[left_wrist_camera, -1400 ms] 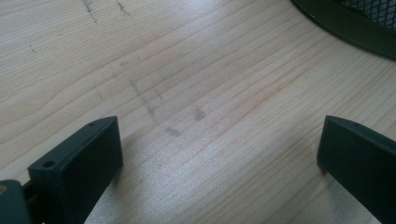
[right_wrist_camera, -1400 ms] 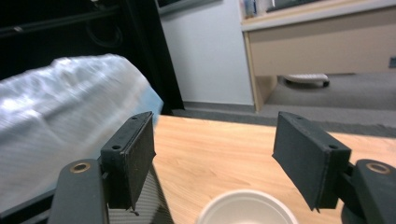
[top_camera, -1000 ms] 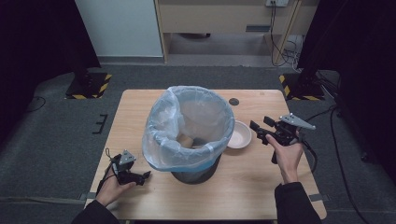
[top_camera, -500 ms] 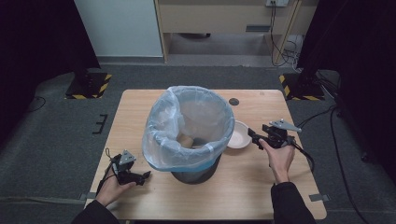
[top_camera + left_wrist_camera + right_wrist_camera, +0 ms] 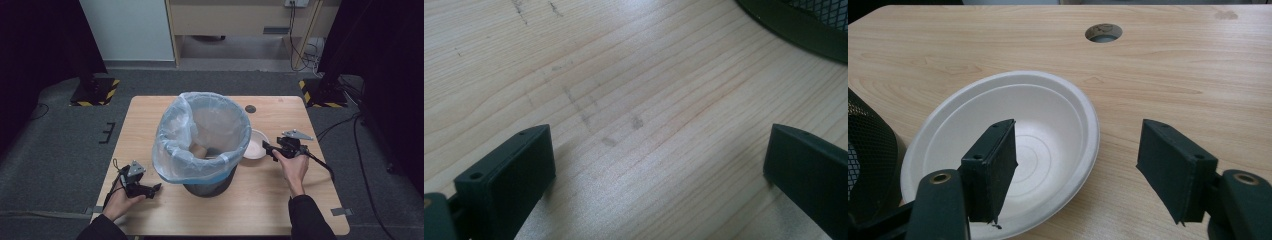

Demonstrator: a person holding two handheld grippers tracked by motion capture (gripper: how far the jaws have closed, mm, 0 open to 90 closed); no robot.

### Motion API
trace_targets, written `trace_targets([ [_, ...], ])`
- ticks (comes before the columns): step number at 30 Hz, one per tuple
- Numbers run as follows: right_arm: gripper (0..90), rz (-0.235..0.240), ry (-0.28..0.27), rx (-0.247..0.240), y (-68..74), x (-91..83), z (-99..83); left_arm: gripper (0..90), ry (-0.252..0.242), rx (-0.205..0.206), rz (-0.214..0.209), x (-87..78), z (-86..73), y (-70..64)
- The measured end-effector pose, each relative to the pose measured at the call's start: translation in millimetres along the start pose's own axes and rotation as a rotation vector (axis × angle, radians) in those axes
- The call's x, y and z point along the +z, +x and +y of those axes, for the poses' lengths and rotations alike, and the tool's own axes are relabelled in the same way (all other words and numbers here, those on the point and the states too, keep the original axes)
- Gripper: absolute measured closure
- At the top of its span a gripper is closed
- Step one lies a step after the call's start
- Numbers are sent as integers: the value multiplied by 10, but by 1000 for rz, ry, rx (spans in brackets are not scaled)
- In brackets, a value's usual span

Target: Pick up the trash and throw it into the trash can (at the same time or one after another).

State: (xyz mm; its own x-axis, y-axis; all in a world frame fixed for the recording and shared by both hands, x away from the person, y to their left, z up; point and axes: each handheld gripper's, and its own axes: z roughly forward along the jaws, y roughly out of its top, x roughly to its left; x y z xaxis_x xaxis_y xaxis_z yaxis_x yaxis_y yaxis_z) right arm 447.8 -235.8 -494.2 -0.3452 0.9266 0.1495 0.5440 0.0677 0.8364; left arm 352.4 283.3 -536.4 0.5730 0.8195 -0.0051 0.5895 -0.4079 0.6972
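Note:
A dark mesh bin (image 5: pixel 209 183) lined with a pale blue plastic bag (image 5: pixel 172 145) stands mid-table; a brown tube-like item (image 5: pixel 200 150) lies inside it. Just right of the bin sits an empty white bowl (image 5: pixel 254 149) (image 5: pixel 1048 115). My right gripper (image 5: pixel 268 148) (image 5: pixel 1078 141) is open at the bowl's right rim, one jaw over the bowl's inside and the other over the bare wood. My left gripper (image 5: pixel 153 189) (image 5: pixel 661 145) is open low over the tabletop, front left of the bin, holding nothing. The bin's base (image 5: pixel 804 30) curves across the top right of the left gripper view.
The wooden table (image 5: pixel 150 115) has a round cable hole (image 5: pixel 250 108) (image 5: pixel 1103 32) behind the bowl. Cables trail off the right gripper toward the table's right edge. Grey floor surrounds the table, with cabinets beyond its far side.
My right gripper has dropped lower and moved left toward the bowl, now at its rim. The left gripper has stayed where it was.

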Motion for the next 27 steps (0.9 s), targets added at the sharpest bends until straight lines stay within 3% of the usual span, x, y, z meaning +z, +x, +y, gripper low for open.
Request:
trace_targets([
  [13, 393, 27, 94, -17, 14, 277, -41, 0, 0, 1, 0, 2, 2, -1],
  [18, 470, 34, 116, -14, 7, 298, -63, 0, 1, 1, 0, 2, 3, -1],
  [25, 706, 36, 163, 6, 31, 268, -83, 0, 1, 1, -1, 3, 3, -1],
  [27, 722, 35, 165, 5, 28, 264, -83, 0, 0, 1, 0, 3, 3, -1],
])
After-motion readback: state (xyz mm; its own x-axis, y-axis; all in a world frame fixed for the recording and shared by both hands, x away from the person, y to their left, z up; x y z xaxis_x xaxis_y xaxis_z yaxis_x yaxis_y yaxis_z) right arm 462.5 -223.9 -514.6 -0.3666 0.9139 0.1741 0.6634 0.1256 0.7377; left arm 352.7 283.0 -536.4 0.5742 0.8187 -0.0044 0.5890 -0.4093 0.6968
